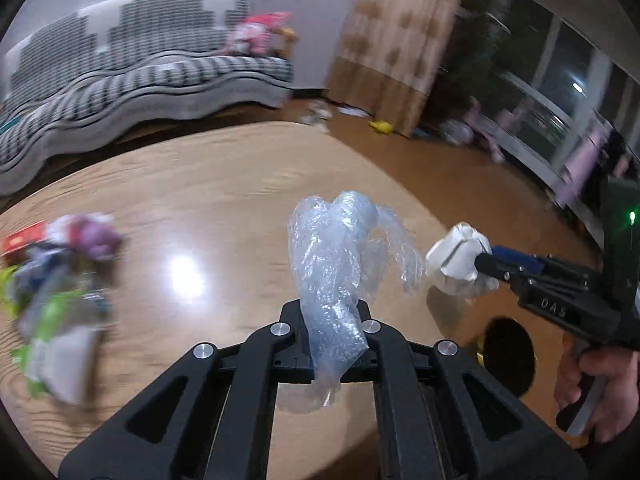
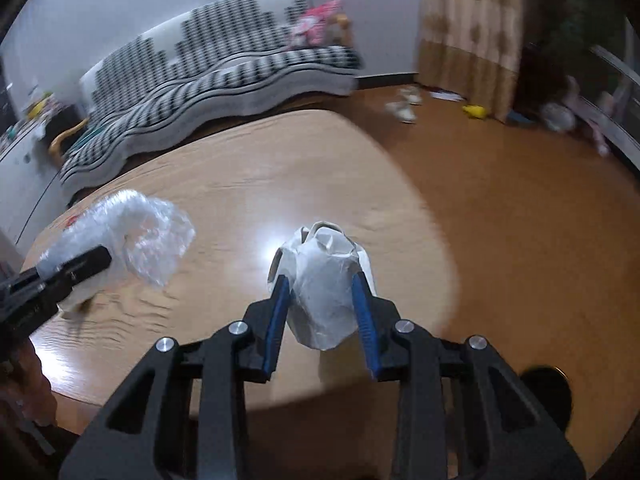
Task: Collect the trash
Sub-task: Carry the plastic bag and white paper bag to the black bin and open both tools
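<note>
A: Any bin in sight?
B: Only a dark round opening (image 1: pixel 509 356) just past the table (image 1: pixel 224 184) edge, low on the right; what it holds cannot be made out.
A: And the trash?
B: The left gripper (image 1: pixel 334 320) has its fingers pressed together on a clear plastic wrap (image 1: pixel 336 256). The right gripper (image 2: pixel 322 300) pinches a crumpled white paper ball (image 2: pixel 324 280) between blue fingers (image 2: pixel 276 320).
A: More left?
B: A blurred wrapper pile (image 1: pixel 60 280) lies at the table's left edge; the middle is bare, open floor (image 2: pixel 500 208) beyond.
</note>
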{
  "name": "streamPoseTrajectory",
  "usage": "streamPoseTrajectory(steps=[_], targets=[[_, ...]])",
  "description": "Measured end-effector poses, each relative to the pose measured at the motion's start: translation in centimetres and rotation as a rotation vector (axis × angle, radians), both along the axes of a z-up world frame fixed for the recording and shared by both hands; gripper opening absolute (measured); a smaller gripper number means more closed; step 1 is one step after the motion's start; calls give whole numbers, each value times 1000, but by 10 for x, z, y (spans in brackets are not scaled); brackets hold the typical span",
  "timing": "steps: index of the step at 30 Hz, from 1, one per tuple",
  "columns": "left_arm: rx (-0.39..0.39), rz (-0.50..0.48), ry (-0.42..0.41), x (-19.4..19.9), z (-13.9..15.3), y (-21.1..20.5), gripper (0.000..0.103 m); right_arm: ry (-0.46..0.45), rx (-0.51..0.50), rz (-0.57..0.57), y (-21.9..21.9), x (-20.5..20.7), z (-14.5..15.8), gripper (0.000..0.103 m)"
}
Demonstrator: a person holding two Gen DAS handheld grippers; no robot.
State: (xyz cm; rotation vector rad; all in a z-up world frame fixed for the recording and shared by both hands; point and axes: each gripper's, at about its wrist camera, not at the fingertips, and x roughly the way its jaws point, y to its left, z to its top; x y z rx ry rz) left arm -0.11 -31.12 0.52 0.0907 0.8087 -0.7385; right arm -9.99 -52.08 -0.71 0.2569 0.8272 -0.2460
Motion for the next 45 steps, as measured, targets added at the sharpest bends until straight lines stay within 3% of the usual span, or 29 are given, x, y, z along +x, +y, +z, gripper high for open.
streamPoseTrajectory(steps=[10,17,27,32,34,36,37,38,45], targets=[[38,-331,44,-101,-40,-166,4,52,39,-314,-142,-149,-29,33],[97,-469,109,-148,-82,-246,4,132,118,-488,-213,-237,-69,33],[169,-559,170,-183,-133,-307,4,170,180,-587,-258,-297,-97,33],[171,-599,175,-196,-146,-327,5,172,190,-599,-262,-280,-97,33],[173,-613,165,-202,-146,-334,8,174,192,-605,-263,-282,-98,33],[182,-628,173,-211,-148,-340,29,172,194,-609,-265,-283,-97,33],[180,-630,172,-212,-149,-340,52,172,198,-610,-267,-283,-98,33],[170,-629,161,-215,-148,-339,64,174,199,-609,-268,-282,-99,33],[172,-621,151,-216,-144,-338,68,193,204,-590,-268,-277,-104,35]])
